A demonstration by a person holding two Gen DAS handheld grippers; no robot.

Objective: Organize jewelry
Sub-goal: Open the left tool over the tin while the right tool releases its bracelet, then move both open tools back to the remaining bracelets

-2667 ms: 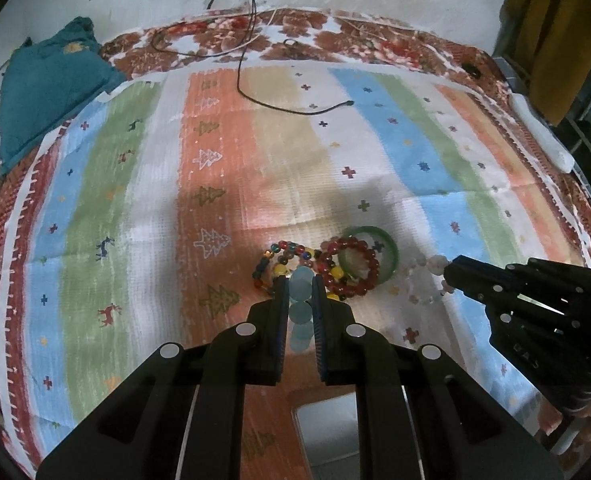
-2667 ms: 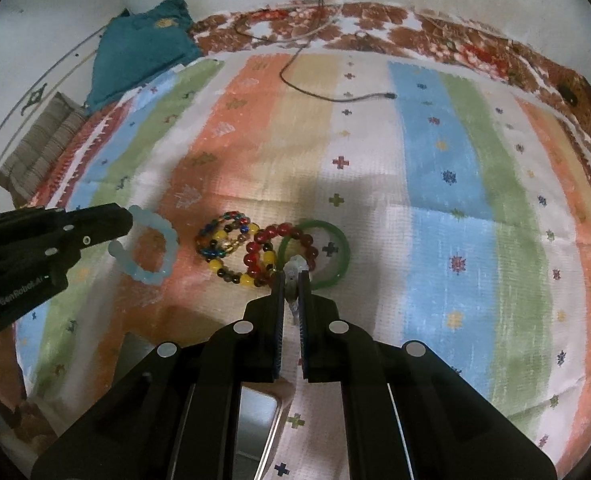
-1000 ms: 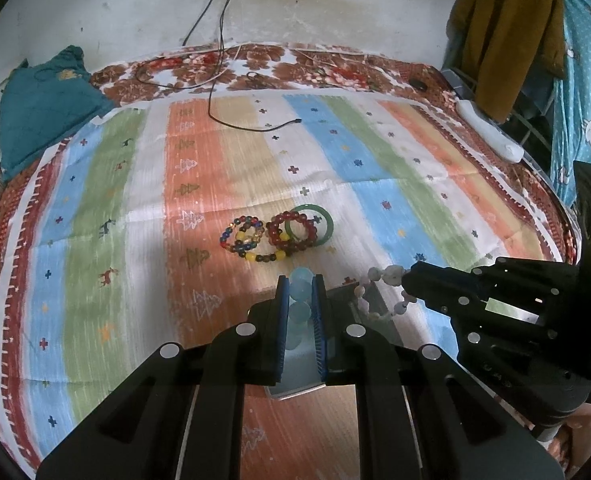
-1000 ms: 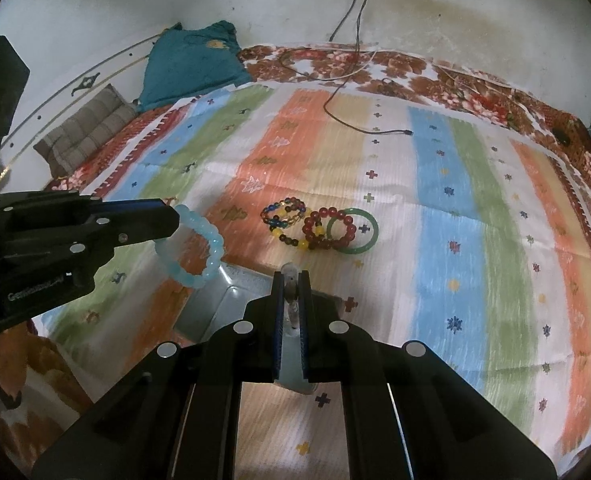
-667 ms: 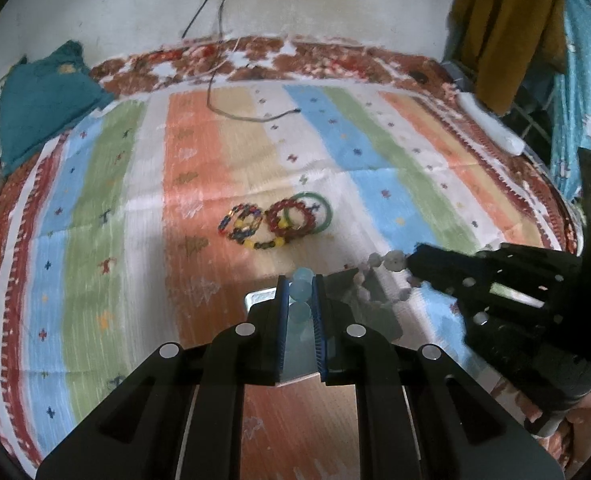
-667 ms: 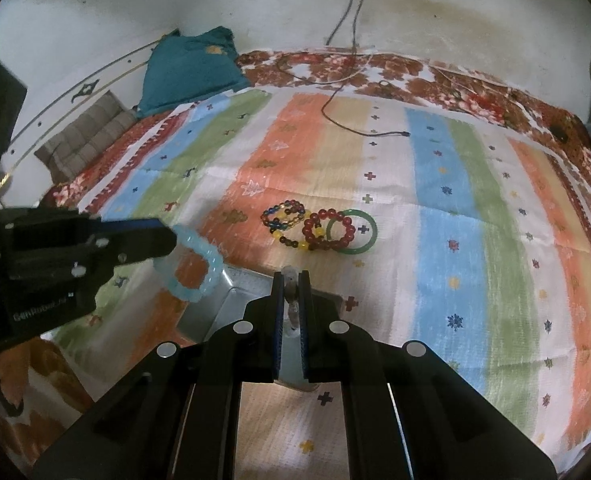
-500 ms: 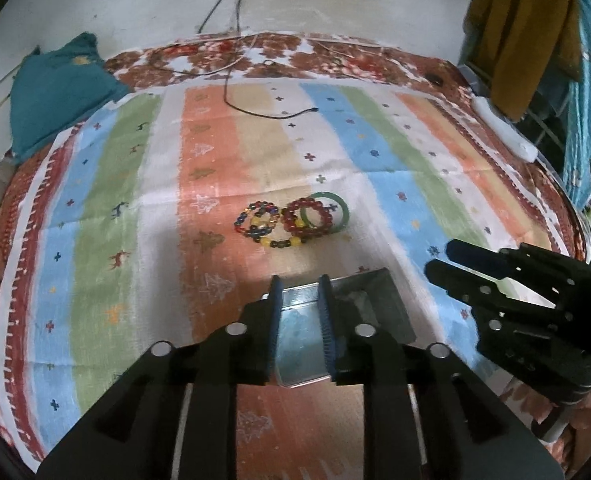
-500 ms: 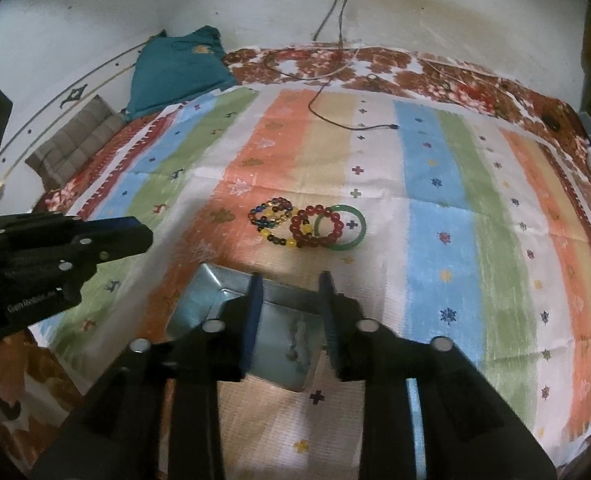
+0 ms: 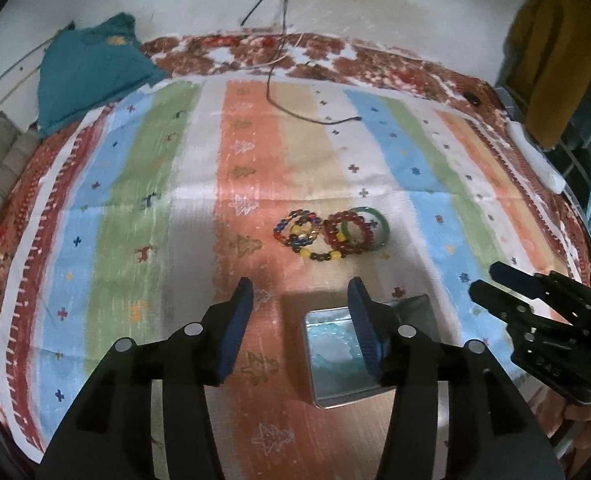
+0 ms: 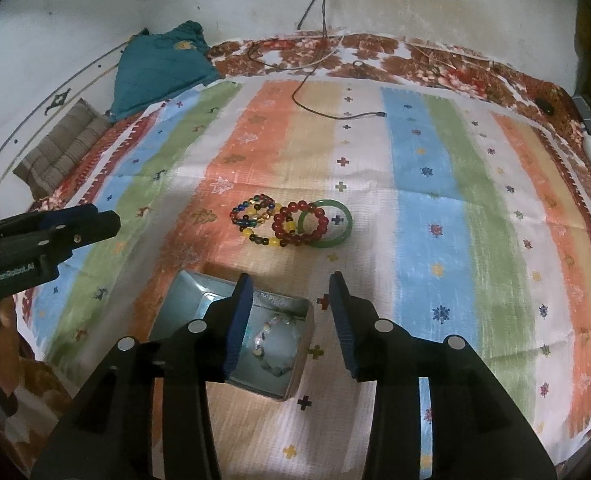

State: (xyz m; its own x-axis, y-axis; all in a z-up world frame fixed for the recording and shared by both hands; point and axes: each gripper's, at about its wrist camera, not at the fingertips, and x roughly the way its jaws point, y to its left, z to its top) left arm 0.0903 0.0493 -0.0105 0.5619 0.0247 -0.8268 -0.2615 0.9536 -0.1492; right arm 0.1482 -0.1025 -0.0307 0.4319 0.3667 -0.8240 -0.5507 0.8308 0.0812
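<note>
A metal tin point(image 9: 337, 390) point(image 10: 291, 384) sits on the striped cloth near its front edge. A pale blue bead bracelet point(image 9: 333, 340) and a whitish bead bracelet point(image 10: 269, 340) lie inside it. Farther back lie a multicolour bead bracelet point(image 9: 297, 229) point(image 10: 253, 210), a red bead bracelet point(image 9: 345, 232) point(image 10: 299, 224) and a green bangle point(image 9: 375, 224) point(image 10: 335, 226), touching one another. My left gripper point(image 9: 299, 312) is open and empty above the tin's left side. My right gripper point(image 10: 289, 304) is open and empty above the tin.
The striped cloth point(image 9: 155, 200) covers a floral mat. A teal cushion point(image 9: 83, 72) and a grey folded cloth point(image 10: 61, 148) lie at the back left. A black cable point(image 9: 295, 112) runs across the far cloth. Clothes point(image 9: 555, 48) hang at the right.
Both grippers opened wide and dropped their bracelets into the tin. One second ago the left held the pale blue bracelet and the right held the whitish one above the tin.
</note>
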